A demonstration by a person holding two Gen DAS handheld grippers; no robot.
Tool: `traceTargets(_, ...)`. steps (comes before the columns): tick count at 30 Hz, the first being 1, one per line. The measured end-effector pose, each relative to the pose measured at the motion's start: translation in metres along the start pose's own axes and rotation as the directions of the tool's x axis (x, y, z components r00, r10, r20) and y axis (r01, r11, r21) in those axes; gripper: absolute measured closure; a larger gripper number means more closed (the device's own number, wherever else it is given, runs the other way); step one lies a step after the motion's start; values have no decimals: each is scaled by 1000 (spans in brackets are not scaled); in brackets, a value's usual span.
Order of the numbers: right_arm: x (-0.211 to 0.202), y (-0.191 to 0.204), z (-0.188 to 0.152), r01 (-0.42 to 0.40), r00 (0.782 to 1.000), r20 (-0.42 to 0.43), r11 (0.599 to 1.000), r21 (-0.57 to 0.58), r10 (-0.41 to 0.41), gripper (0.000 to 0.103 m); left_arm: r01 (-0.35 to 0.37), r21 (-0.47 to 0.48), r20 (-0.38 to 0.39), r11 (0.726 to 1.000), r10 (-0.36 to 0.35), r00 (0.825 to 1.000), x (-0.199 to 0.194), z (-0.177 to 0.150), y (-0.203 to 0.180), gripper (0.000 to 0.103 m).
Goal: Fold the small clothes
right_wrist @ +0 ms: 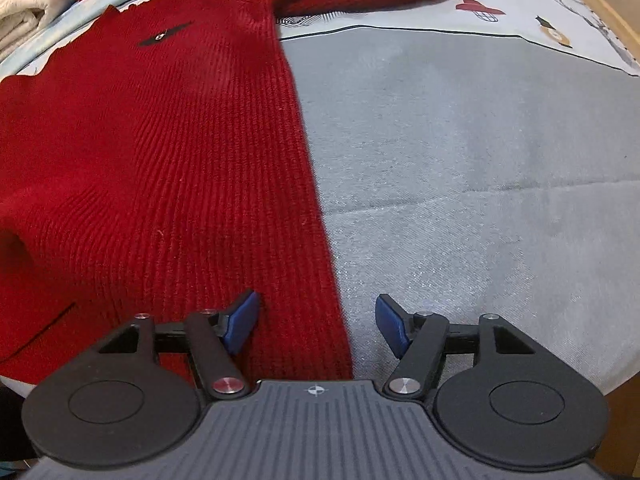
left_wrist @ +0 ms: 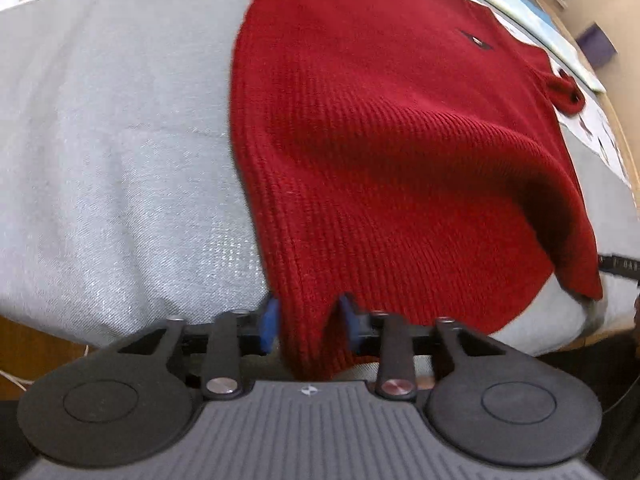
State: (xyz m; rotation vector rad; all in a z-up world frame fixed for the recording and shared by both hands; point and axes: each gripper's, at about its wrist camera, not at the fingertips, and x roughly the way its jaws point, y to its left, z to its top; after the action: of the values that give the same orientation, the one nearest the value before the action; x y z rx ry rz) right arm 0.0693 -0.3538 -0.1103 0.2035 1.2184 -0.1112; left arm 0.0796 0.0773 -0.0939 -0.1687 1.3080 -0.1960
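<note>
Your left gripper (left_wrist: 310, 322) has pinched the near hem corner of the red ribbed knit sweater (left_wrist: 380, 128), which lies flat on the grey cloth-covered table (left_wrist: 120, 140). Your right gripper (right_wrist: 316, 322) stands half open astride the opposite hem corner: close it fully before lifting both evenly. Folded white cloths (right_wrist: 24, 8) sit far left, clear of the fold.
</note>
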Motion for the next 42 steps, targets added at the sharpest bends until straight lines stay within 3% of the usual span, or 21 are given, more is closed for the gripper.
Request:
traceTargets(2,-1,4,0,-44,999,8,999,-17,44,68,-14,30,20,999,14,1000,-2,-1,-2,90)
traceTargets(4,-4,9,-4,-36,999,26,998,-42,37,81,0,42,41,999,-1,999,-5,-2,-3,92)
traceTargets(5,-7,11,-5,-40,998,36,998,-43,41,95,8,54,57,998,-12,998,-9,-2,-5,93)
traceTargets(8,-24,8,-7,-95,991,97,995,-7,95,96,41,60,125,997,-48,991,-26,-4,0,94)
traceTargets(10,-41,3,-8,-145,976,168,989,35,137,96,85,2,223,996,-83,971,-47,-4,15,95)
traceTargets(11,-47,-2,-7,-166,969,198,984,59,151,96,93,-26,268,995,-82,960,-57,-5,22,96)
traceTargets(13,-54,-18,-7,-187,958,243,975,118,154,96,31,-43,326,999,-15,945,-71,-8,29,96)
traceTargets(17,-35,-28,-6,-109,984,163,975,196,77,96,-89,-12,205,996,90,975,-47,-5,19,96)
traceTargets(22,-24,-14,-4,-5,995,99,994,112,-7,96,-145,-17,123,989,146,982,-31,4,17,95)
traceTargets(25,-7,-16,3,25,997,73,997,75,-30,96,-176,26,63,984,174,983,-20,1,10,95)
traceTargets(28,2,-15,10,-49,998,42,998,43,48,96,-182,44,54,982,180,982,-22,-3,8,95)
traceTargets(31,3,-4,7,-15,999,41,1000,-25,16,91,-203,-22,88,979,204,975,-28,-1,18,95)
traceTargets(32,5,-3,5,3,999,38,999,-33,-2,90,-197,-37,91,980,200,976,-28,0,19,96)
traceTargets(35,8,-2,8,38,999,26,999,-17,-38,73,-110,-35,88,993,113,990,-30,-4,19,95)
traceTargets(37,9,-6,9,42,999,19,999,-2,-42,69,-67,-60,93,996,72,993,-30,-3,20,88)
traceTargets(42,11,-5,7,46,999,2,999,-22,-46,62,-59,-130,98,990,72,993,-24,5,29,75)
